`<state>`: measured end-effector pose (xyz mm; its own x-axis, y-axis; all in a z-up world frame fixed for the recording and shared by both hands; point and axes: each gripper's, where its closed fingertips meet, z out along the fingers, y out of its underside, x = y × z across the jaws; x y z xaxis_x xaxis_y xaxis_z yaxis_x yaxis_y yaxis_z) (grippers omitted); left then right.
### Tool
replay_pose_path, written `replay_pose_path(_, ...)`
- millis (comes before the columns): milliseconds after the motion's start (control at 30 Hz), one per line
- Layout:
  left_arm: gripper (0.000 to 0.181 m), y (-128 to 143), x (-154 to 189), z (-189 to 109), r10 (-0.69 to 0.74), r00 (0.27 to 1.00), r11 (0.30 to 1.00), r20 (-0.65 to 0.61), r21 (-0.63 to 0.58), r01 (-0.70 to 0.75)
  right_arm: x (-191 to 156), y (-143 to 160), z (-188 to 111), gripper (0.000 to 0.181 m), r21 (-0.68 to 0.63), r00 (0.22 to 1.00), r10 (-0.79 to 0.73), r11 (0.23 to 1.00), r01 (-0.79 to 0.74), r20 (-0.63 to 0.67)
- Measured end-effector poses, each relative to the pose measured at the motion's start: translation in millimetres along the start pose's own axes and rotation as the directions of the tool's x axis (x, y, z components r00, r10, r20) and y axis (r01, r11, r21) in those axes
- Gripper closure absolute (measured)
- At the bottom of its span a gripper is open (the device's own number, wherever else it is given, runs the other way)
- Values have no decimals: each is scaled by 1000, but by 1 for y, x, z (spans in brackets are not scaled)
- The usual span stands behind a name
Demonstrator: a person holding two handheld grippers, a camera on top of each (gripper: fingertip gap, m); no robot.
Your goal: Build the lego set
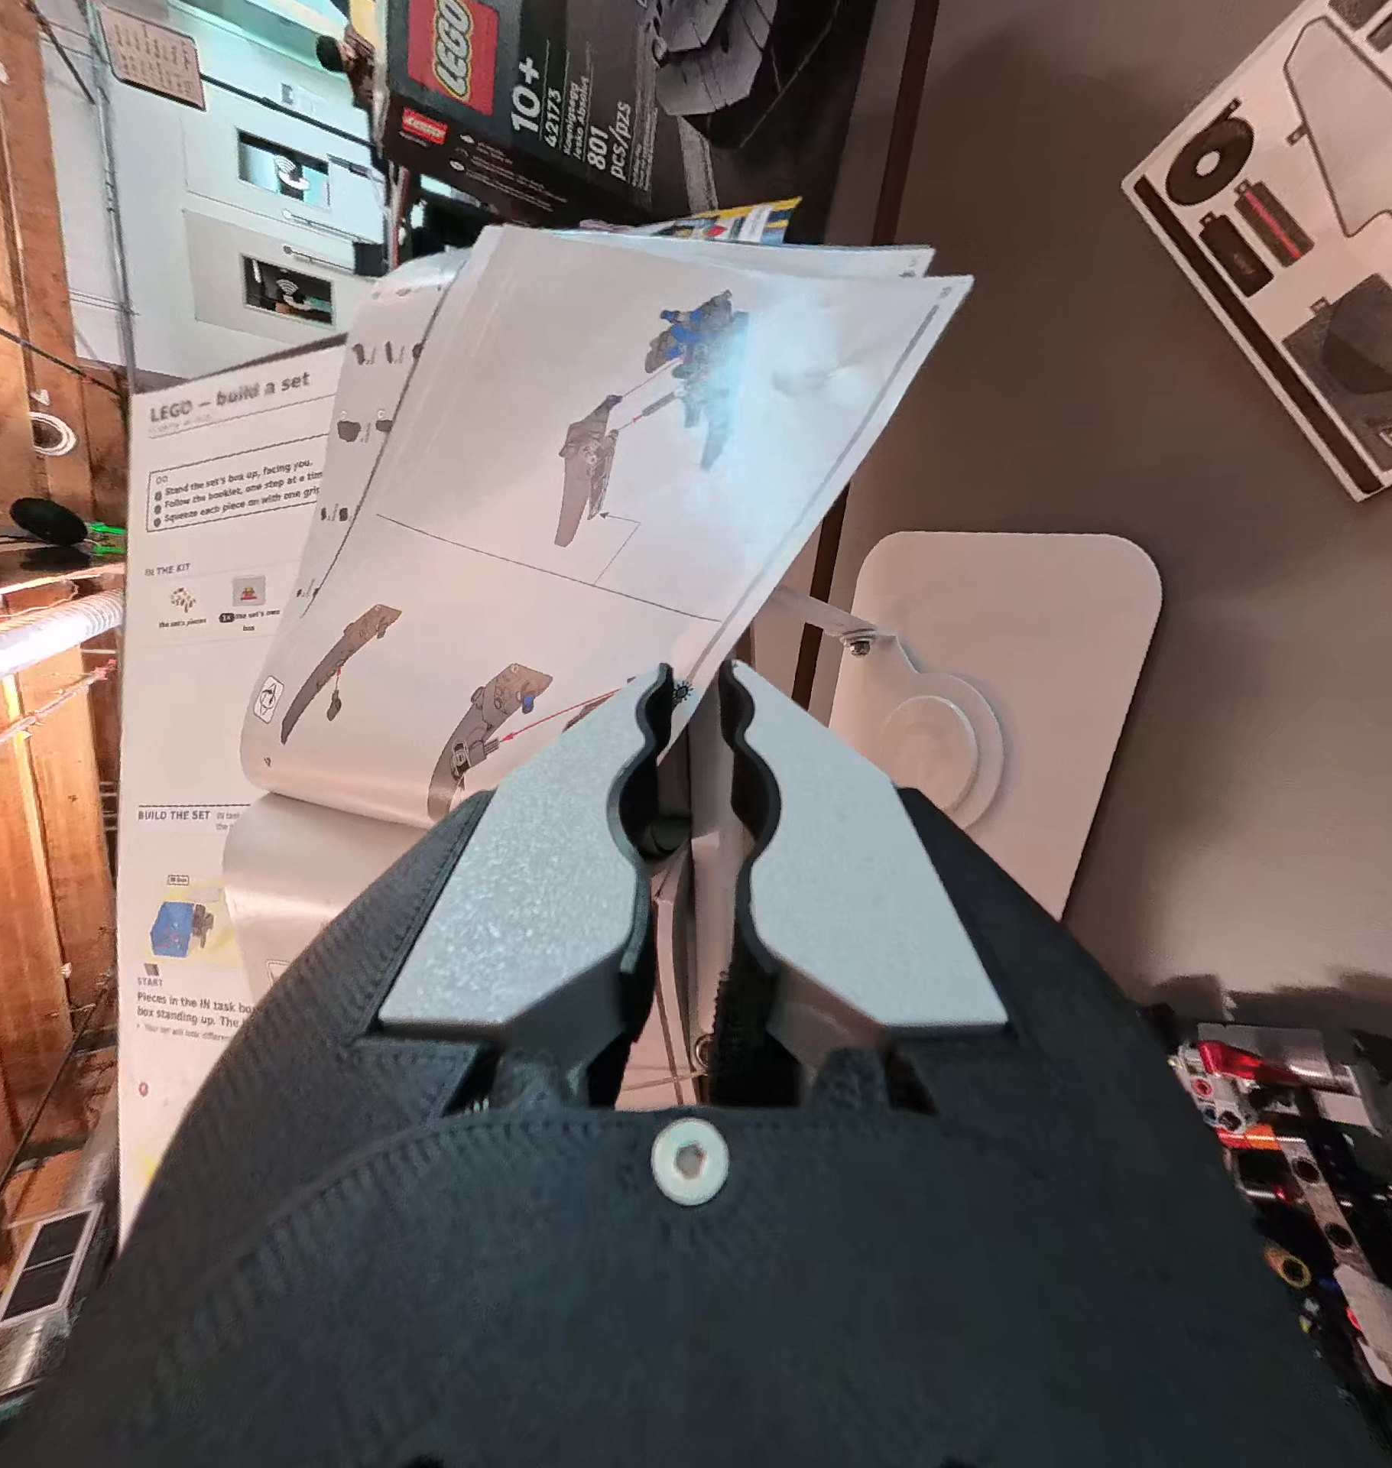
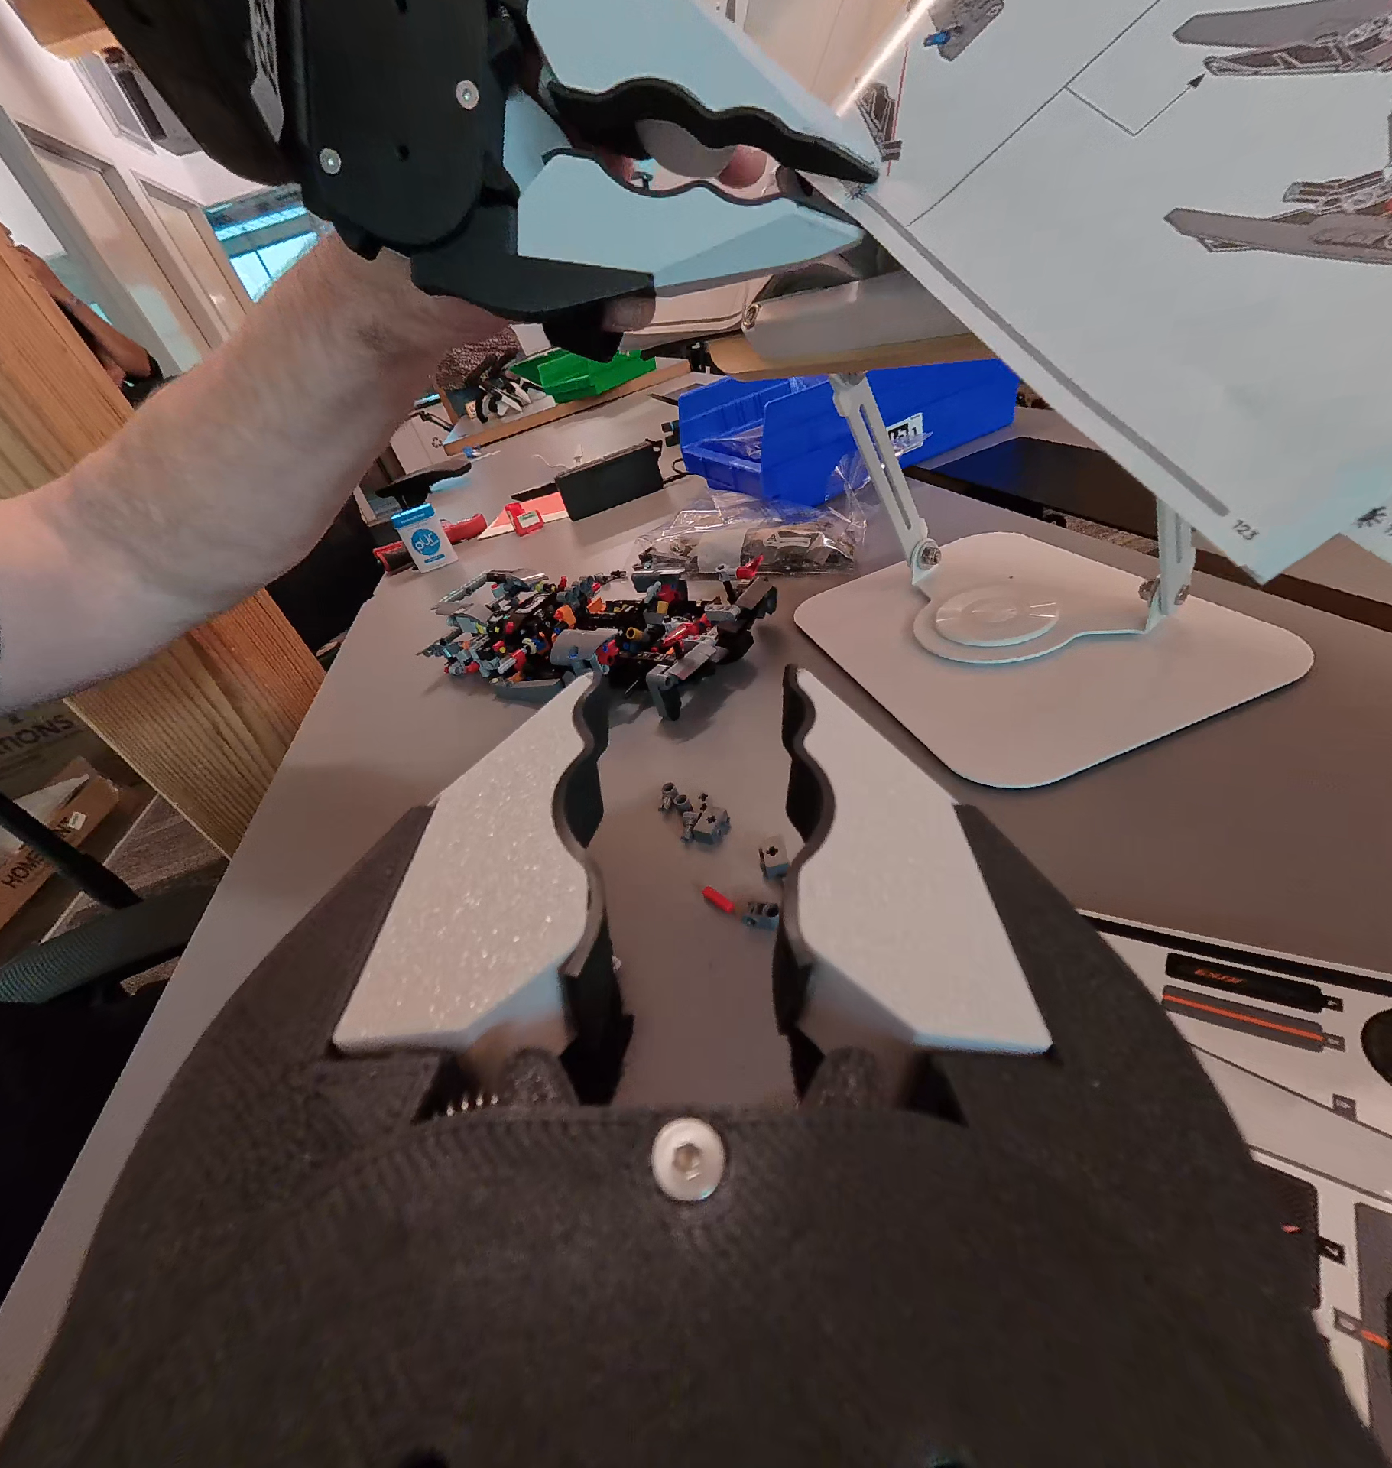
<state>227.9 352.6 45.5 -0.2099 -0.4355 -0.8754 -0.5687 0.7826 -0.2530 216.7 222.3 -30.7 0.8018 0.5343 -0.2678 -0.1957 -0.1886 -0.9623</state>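
My left gripper (image 1: 696,683) is shut on the lower corner of an instruction booklet page (image 1: 597,477) and holds it lifted and curled above the white booklet stand (image 1: 1034,635). In the right wrist view this gripper (image 2: 863,198) pinches the page (image 2: 1153,278) at the top. My right gripper (image 2: 688,683) is open and empty, hovering above the grey table. Several small grey pieces (image 2: 696,818) and a red pin (image 2: 718,899) lie on the table between its fingers. A partly built dark model with loose parts (image 2: 597,627) lies just beyond it.
The stand's base (image 2: 1113,699) sits to the right. A clear bag of parts (image 2: 756,540) and a blue bin (image 2: 835,429) lie behind the model. A sticker sheet (image 2: 1312,1056) is at the right. The set's box (image 1: 533,103) and a printed card (image 1: 200,715) stand behind the booklet. Tip to tip, the grippers are about 15 centimeters apart.
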Motion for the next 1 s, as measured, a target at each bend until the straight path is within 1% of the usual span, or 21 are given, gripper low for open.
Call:
replay_pose_path(167, 174, -1, 2, 4, -34, 999, 999, -42, -23, 34, -2, -1, 0, 139, 0, 1000, -2, 1000, 2, 5)
replay_pose_path(300, 175, -3, 3, 4, -110, 989, 994, -99, -21, 109, -3, -1, 0, 139, 0, 1000, -4, 1000, 4, 9)
replay_pose_path(467, 175, -2, 4, 7, -225, 958, 974, -176, -22, 224, -4, -1, 1, 139, -3, 1000, -2, 1000, 2, 14)
replay_pose_path(567, 176, -2, 4, 9, -268, 942, 963, -203, -26, 269, -4, -1, 0, 139, 0, 1000, 0, 1000, 0, 15)
replay_pose_path(1000, 178, -5, 5, 9, -356, 888, 933, -292, -57, 355, -6, -2, 1, 140, -2, 1000, 0, 1000, 0, 24)
